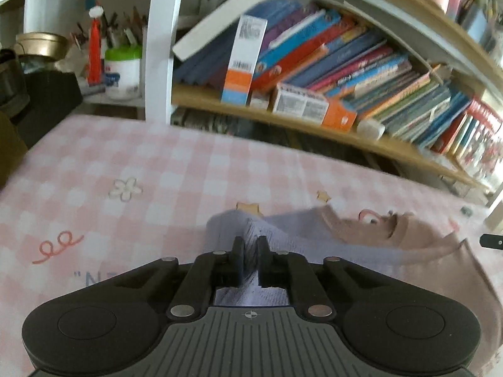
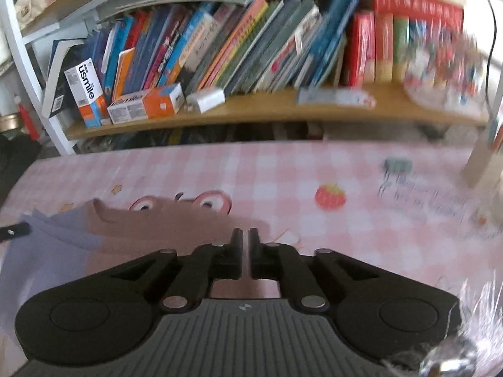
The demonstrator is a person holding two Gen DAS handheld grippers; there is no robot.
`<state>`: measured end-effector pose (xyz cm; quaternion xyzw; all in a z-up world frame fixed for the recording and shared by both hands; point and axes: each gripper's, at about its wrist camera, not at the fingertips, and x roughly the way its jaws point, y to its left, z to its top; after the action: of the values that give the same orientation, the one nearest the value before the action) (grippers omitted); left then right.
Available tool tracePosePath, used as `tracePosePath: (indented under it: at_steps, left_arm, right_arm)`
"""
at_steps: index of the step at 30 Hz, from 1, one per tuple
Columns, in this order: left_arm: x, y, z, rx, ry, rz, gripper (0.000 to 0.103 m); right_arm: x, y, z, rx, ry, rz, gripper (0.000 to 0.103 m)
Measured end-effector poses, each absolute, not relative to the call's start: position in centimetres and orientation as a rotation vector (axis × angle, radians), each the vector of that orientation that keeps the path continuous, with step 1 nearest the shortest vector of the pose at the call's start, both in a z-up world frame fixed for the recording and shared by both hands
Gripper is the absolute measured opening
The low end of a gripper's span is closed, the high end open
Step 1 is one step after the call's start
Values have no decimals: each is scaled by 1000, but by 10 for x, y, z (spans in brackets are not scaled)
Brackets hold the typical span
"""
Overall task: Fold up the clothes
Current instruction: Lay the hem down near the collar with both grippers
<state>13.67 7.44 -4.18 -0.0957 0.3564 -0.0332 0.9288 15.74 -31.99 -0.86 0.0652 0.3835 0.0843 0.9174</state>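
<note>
Place: a home, likely a child's room or study corner.
Landmark: white-framed wooden bookshelf.
On the bookshelf: leaning rows of colourful children's books; toothpaste boxes in front of them.
Left of the bookshelf: pen pot, red tassel.
Below the bookshelf: pink checked cartoon-print sheet.

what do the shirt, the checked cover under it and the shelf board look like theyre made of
Shirt: soft matte knit, likely cotton jersey; it bunches into a ridge in the left tongs.
Checked cover: matte printed woven cloth, probably cotton, lying flat; blur hides the weave.
Shelf board: smooth light wood or wood-look laminate; which one is unclear.
</note>
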Motion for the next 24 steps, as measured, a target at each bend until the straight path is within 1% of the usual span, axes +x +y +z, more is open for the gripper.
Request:
tracePosePath:
  at_steps: [1, 2, 6, 7, 8, 9, 10, 11, 16, 18, 21, 24]
  left_arm:
    - [137, 75, -44, -194, 736, -68, 11]
    - [137, 76, -45, -195, 735, -70, 12]
    - [139, 78, -46, -201, 747, -67, 15]
    - [139, 77, -46, -195, 749, -66, 15]
    - [140, 76, -46, -186, 750, -66, 15]
    - [139, 75, -46, -179, 751, -71, 13]
    - [139, 75, -45, -173, 752, -77, 8]
    - [135, 74, -41, -169, 739, -84, 6]
    - [112, 85, -11, -234, 610, -93, 5]
    - [120, 91, -10, -266, 603, -76, 5]
    - [146, 88, -27, -254, 661, -49, 5]
    - [167, 81, -51, -202, 741, -18, 6]
  right_arm:
    - [157, -320, -10, 133, 797, 183, 27]
    - [158, -318, -12, 122, 801, 188, 34]
    - [165, -311, -22, 85, 832, 201, 34]
    - [166, -310, -24, 73, 843, 201, 32]
    - [168, -307, -27, 60, 854, 201, 21]
    - [168, -305, -28, 46, 857, 204, 12]
    - [168, -303, -29, 32, 861, 208, 5]
    - [165, -303, -24, 28, 837, 210, 5]
    - [135, -314, 19, 99, 660, 213, 5]
    - [136, -311, 26, 86, 626, 199, 5]
    - [157, -301, 14, 49, 640, 183, 5]
    - [183, -293, -15, 16, 712, 155, 5]
